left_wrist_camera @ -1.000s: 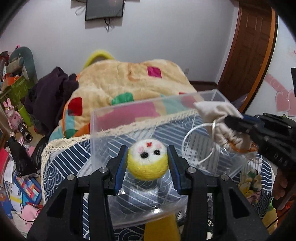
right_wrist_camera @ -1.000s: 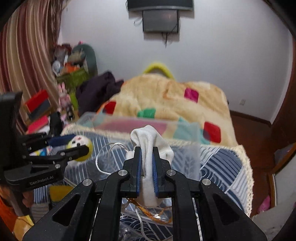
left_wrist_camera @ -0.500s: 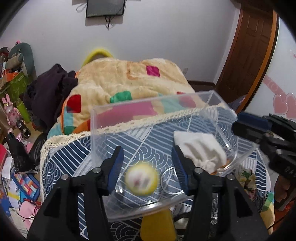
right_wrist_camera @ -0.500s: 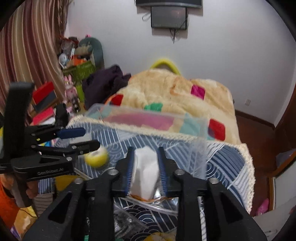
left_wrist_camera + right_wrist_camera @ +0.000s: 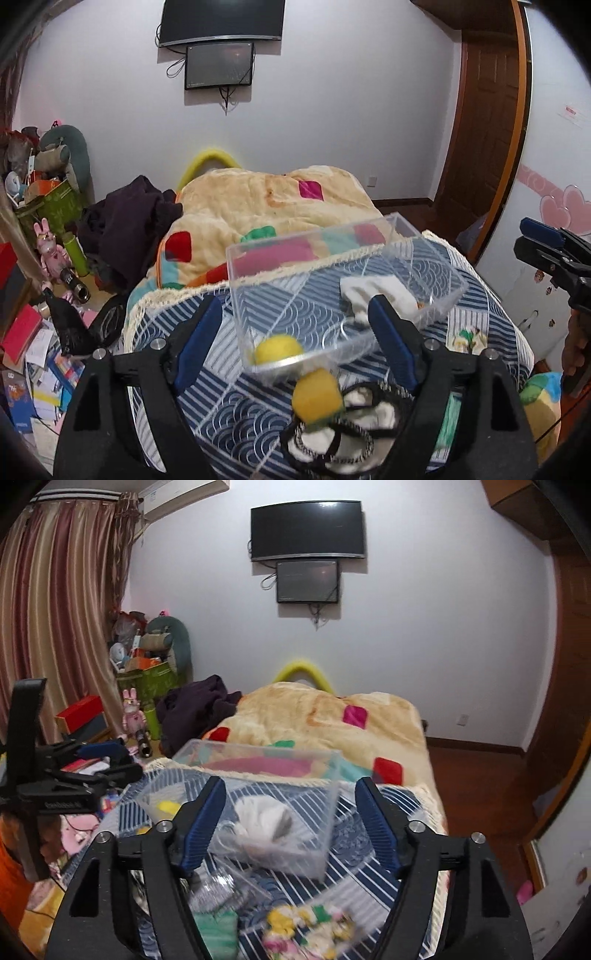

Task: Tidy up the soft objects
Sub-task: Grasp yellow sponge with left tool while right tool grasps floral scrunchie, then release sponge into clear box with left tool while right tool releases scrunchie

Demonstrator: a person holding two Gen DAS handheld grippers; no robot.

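A clear plastic box [image 5: 436, 273] sits on the blue patterned cloth [image 5: 229, 410] of the bed. Inside lie the yellow felt ball [image 5: 279, 349] at its near left corner and the white cloth pouch [image 5: 373, 291] at the right. My left gripper [image 5: 295, 339] is open and empty, above the box's near edge. My right gripper [image 5: 291, 827] is open and empty, behind the box [image 5: 321, 794], with the white pouch [image 5: 264, 821] and the yellow ball [image 5: 166, 806] seen in the box. The right gripper also shows at the right edge of the left wrist view [image 5: 550, 251].
A yellow sponge block [image 5: 317, 395], a white cloth with black cords [image 5: 343, 435] and a green cloth [image 5: 218, 934] lie in front of the box. A flowered item [image 5: 310, 926] lies near them. A beige quilt [image 5: 266, 206] covers the bed behind. Clutter fills the floor at left [image 5: 40, 332].
Both grippers have opened and let go: the yellow ball and the white pouch dropped into the clear box. Both grippers have pulled back and up from the box.
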